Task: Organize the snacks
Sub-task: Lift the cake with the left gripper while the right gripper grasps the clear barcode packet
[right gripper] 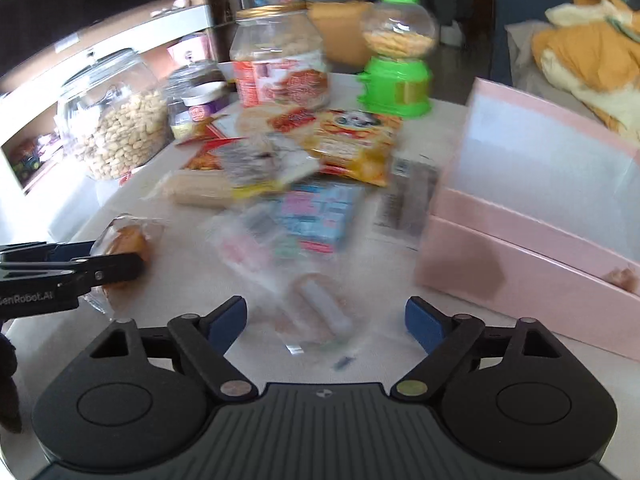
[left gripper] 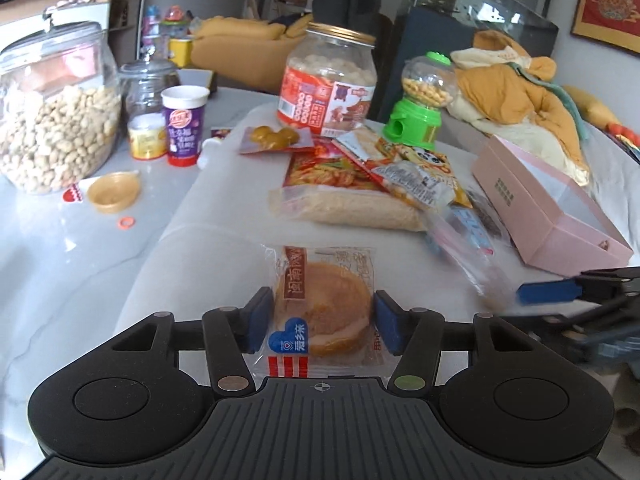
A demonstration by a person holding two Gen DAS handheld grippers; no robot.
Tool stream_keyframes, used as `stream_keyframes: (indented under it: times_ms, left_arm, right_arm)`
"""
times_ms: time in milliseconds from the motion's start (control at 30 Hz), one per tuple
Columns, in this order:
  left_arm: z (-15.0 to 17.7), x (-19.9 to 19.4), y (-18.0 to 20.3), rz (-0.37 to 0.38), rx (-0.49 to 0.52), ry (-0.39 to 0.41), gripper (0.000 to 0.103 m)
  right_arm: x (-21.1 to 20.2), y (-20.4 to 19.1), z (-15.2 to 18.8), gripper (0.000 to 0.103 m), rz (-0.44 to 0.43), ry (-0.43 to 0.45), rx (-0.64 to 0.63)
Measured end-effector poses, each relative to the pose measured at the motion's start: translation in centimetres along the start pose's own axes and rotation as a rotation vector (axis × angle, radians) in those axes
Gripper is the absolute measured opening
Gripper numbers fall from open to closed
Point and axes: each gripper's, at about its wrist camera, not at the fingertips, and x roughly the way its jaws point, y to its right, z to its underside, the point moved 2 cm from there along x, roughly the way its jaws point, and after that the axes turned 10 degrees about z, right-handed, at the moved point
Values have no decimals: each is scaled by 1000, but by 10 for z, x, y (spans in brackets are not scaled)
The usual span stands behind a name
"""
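Observation:
My left gripper [left gripper: 322,322] is shut on a wrapped round pastry [left gripper: 324,308], its blue pads pressing both sides of the clear packet. The same pastry [right gripper: 128,240] and left gripper [right gripper: 116,258] show at the left of the right wrist view. My right gripper [right gripper: 326,320] is open above a clear packet with a white stick snack [right gripper: 324,312] on the white cloth. A heap of snack packets [left gripper: 376,176] lies further back, seen also in the right wrist view [right gripper: 304,160]. A pink box [right gripper: 532,208] stands open at the right.
A large jar of peanuts [left gripper: 52,120], a purple cup [left gripper: 184,124], a small yellow tub [left gripper: 148,136] and a gold lid [left gripper: 114,192] stand on the left. A red-labelled jar [left gripper: 330,84] and a green candy dispenser [left gripper: 424,100] stand behind the heap.

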Motion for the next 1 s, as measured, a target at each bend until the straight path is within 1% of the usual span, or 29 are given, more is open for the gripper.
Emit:
stream_keyframes:
  times_ms: [33, 67, 100, 167, 200, 267, 300, 367, 433, 500, 533, 567, 600, 667, 733, 767, 800, 833, 900, 933, 967, 1000]
  left_arm:
    - [1, -2, -1, 5, 6, 1, 60]
    - [2, -2, 1, 7, 15, 2, 60]
    - [3, -2, 2, 5, 25, 3, 60]
    - [5, -1, 4, 0, 39, 8, 60]
    - [5, -2, 5, -1, 43, 11, 60]
    - [6, -2, 5, 0, 43, 16, 60]
    - [7, -2, 4, 2, 43, 17, 60]
    - [8, -5, 3, -2, 34, 18, 60]
    - [8, -8, 2, -20, 24, 18, 60]
    - [7, -9, -1, -37, 16, 20, 60]
    - [8, -10, -1, -33, 13, 21, 60]
    - [8, -10, -2, -31, 12, 23, 60]
    - [9, -11, -2, -31, 14, 24, 60]
    - [11, -12, -1, -30, 22, 25, 60]
    - [12, -12, 0, -28, 24, 31, 60]
    - [13, -13, -1, -24, 20, 36, 60]
    - [13, -13, -2, -18, 13, 40, 60]
    - [13, -14, -3, -14, 5, 43, 60]
    - [14, -15, -5, -8, -5, 46, 60]
    - [14, -15, -4, -8, -4, 47, 60]
    - [15, -15, -4, -9, 1, 48, 60]
    - [16, -15, -3, -11, 5, 50, 60]
  right_arm:
    - [-5, -6, 1, 84, -69, -10, -5]
    - [-10, -11, 1, 83, -94, -3, -12]
    - [-15, -15, 1, 83, -73, 21, -25]
    - [-17, -21, -1, 83, 25, 76, -67]
    - [-13, -22, -3, 83, 64, 85, -78]
    - [1, -19, -10, 82, 86, 62, -72]
    - [6, -19, -12, 81, 78, 49, -66]
    - [10, -24, -15, 78, 28, 49, -69]
    - [8, -36, -15, 77, -12, 63, -114]
    - [9, -47, -13, 75, -22, 54, -171]
    - [11, -52, -11, 67, -9, 34, -189]
    - [13, -53, -10, 62, 10, 24, -192]
    - [9, -52, -7, 59, 21, 32, -191]
    - [-1, -49, -1, 48, 4, 24, -186]
    - [-12, -47, 8, 48, -62, 2, -180]
    - [-16, -48, 12, 48, -79, -8, -188]
    - [-20, -50, 14, 48, -70, -8, -203]
    - [-21, -53, 16, 50, -38, -6, -218]
    - [-17, -58, 15, 62, 77, 1, -241]
    - [-15, -59, 13, 73, 120, 22, -247]
    - [-14, -61, 11, 78, 146, 38, -248]
    - [-12, -62, 10, 79, 160, 41, -240]
